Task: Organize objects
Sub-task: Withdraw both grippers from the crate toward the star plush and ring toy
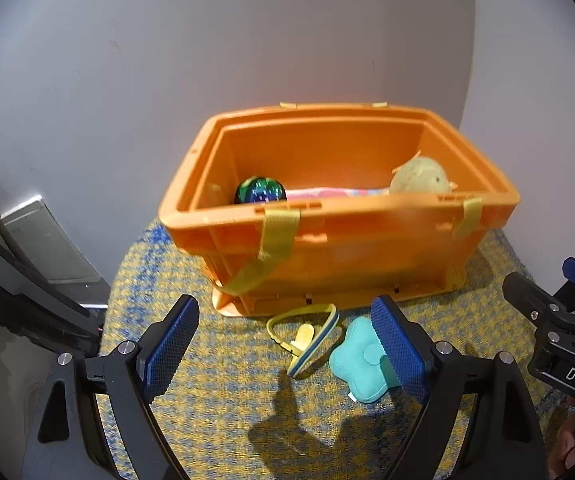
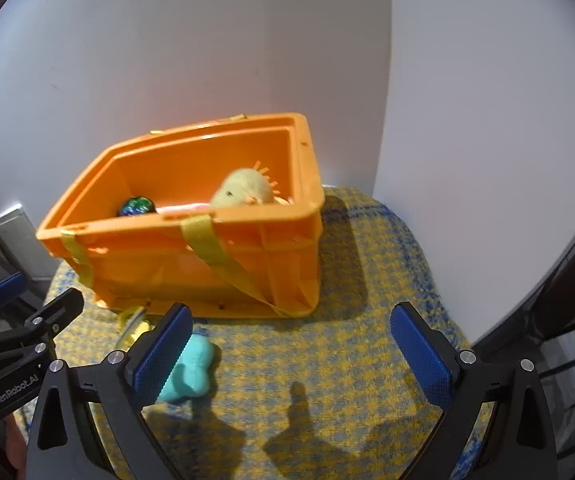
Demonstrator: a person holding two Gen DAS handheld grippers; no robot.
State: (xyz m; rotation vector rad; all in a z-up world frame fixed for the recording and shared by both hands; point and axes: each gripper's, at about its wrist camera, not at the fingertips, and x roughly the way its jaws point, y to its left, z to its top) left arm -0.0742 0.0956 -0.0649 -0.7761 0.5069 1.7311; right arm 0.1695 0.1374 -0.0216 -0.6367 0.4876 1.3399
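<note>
Both tools, left [image 1: 285, 344] and right [image 2: 289, 350], gape wide and empty low in frame above the rug [image 2: 347, 360], where a teal toy [image 1: 361, 360] and yellow band [image 1: 307, 336] lie before the orange bin [image 1: 339, 240], probably next to be binned.

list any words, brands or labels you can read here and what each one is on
"DAS": white letters on the black body of the right gripper, seen at the right edge of the left wrist view; the word runs out of the frame.
"GenRobot.AI": white letters on the black body of the left gripper, seen at the left edge of the right wrist view.
The orange crate and the toys show no readable text.
</note>
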